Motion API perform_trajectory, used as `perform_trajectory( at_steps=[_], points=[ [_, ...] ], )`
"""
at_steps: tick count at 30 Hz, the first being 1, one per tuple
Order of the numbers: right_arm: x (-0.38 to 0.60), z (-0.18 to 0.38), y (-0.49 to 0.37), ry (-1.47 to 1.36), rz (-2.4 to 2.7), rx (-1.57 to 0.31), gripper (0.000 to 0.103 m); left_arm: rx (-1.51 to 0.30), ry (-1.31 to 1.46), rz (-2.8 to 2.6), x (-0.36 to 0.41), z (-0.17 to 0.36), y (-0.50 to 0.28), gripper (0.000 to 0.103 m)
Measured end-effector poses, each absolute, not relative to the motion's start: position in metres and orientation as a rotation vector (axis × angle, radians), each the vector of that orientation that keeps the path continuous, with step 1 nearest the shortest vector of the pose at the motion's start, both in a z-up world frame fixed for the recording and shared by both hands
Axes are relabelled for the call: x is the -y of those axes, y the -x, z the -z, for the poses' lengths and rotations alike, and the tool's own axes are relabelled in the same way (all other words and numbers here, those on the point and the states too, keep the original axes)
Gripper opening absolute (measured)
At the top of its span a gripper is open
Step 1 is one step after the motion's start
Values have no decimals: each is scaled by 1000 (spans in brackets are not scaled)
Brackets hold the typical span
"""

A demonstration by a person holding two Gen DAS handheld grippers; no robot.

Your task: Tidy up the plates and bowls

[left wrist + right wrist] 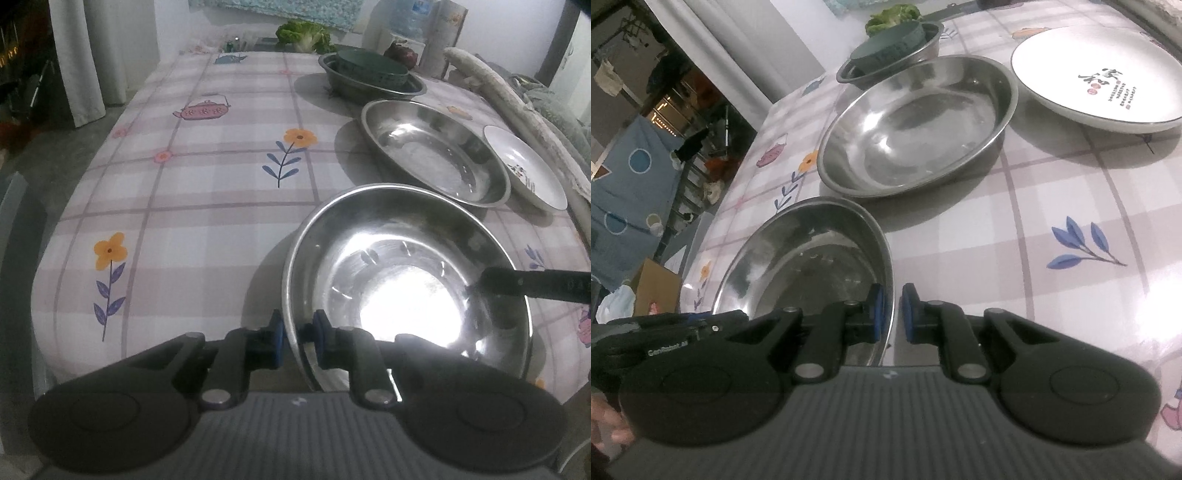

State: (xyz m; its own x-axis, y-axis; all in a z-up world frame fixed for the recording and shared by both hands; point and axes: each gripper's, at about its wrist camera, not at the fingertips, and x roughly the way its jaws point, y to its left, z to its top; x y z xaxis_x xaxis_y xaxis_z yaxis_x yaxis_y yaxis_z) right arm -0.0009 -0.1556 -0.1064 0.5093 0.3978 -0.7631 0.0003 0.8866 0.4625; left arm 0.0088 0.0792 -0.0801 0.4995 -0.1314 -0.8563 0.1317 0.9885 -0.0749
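Observation:
A shiny steel bowl is nearest to me on the checked tablecloth. My left gripper is shut on its left rim, one blue pad on each side of the wall. On the opposite rim my right gripper is shut the same way, and its dark finger reaches in from the right in the left wrist view. I cannot tell whether the bowl rests on the cloth or hangs just above it. Beyond it stand a second steel bowl and a white plate with printed characters.
Farther back a steel basin holds a dark green round dish. Leafy greens lie at the table's far end. A rolled cloth runs along the right edge. The floral tablecloth stretches left.

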Motion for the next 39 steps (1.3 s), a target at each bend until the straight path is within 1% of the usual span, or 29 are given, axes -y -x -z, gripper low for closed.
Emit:
perform_trajectory(
  at_steps=[13,22,39],
  points=[
    [159,94,7,-392,-219,-969,10,-1035,-16,184,-67,74,-4,17],
    [164,101,9,-406,-204,-964,10,-1052,-30,184,-63,79,-6,17],
    [163,106,6,-422,-214,-962,10,-1052,-70,163,-53,83,-12,24]
  ],
)
